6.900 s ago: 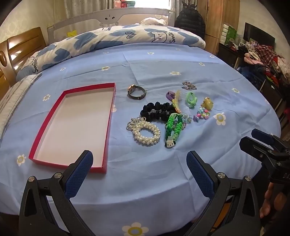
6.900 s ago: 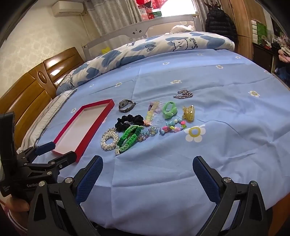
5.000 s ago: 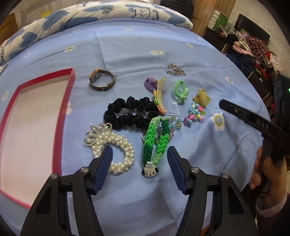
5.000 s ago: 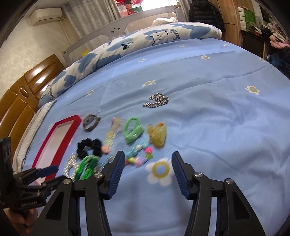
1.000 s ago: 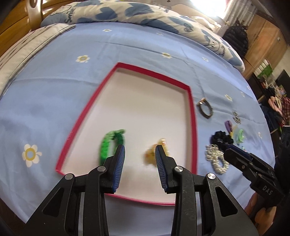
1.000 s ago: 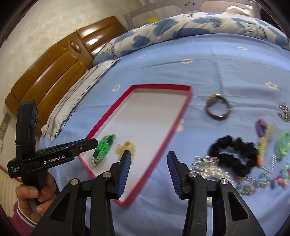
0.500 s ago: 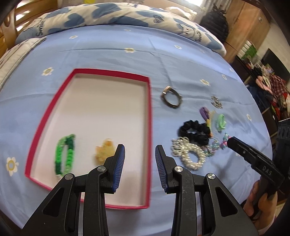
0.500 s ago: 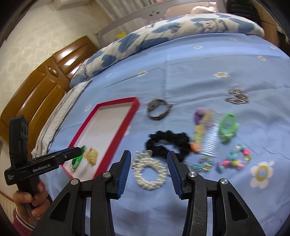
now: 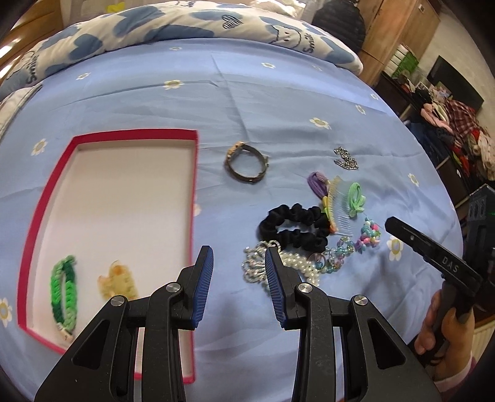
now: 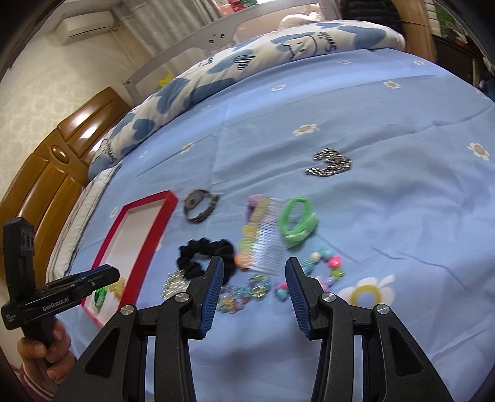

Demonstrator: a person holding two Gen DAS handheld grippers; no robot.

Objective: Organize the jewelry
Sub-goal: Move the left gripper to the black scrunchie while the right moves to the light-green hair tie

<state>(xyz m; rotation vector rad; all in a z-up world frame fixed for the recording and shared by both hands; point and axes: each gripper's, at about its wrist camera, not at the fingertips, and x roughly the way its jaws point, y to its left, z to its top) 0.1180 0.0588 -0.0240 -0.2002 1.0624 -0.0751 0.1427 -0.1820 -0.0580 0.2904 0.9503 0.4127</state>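
A red-rimmed box (image 9: pixel 194 173) lies on the blue bedspread, holding a green braided bracelet (image 9: pixel 64 289) and a yellow clip (image 9: pixel 117 280). To its right lie a watch (image 9: pixel 246 163), a black scrunchie (image 9: pixel 294 225), a pearl bracelet (image 9: pixel 301 265), a comb (image 9: pixel 338 204), a green hair tie (image 9: pixel 355 198), a bead bracelet (image 9: pixel 369 236) and a metal chain (image 9: pixel 346 158). My left gripper (image 9: pixel 238 272) hovers open and empty between the box and the pearls. My right gripper (image 10: pixel 252 280) hovers open and empty over the blue bead string (image 10: pixel 244 292), near the comb (image 10: pixel 266 241).
A folded blue-and-white duvet (image 9: pixel 173 27) lies along the far side of the bed. A wooden headboard (image 10: pixel 46 173) stands at the left. Cluttered shelves with clothes (image 9: pixel 458 133) sit past the bed's right edge. A hand (image 9: pixel 445 331) holds the right gripper's handle.
Both grippers have swung rightward from over the box toward the pile of loose jewelry. The bracelet and clip stay in the box. The jaws kept the same gap.
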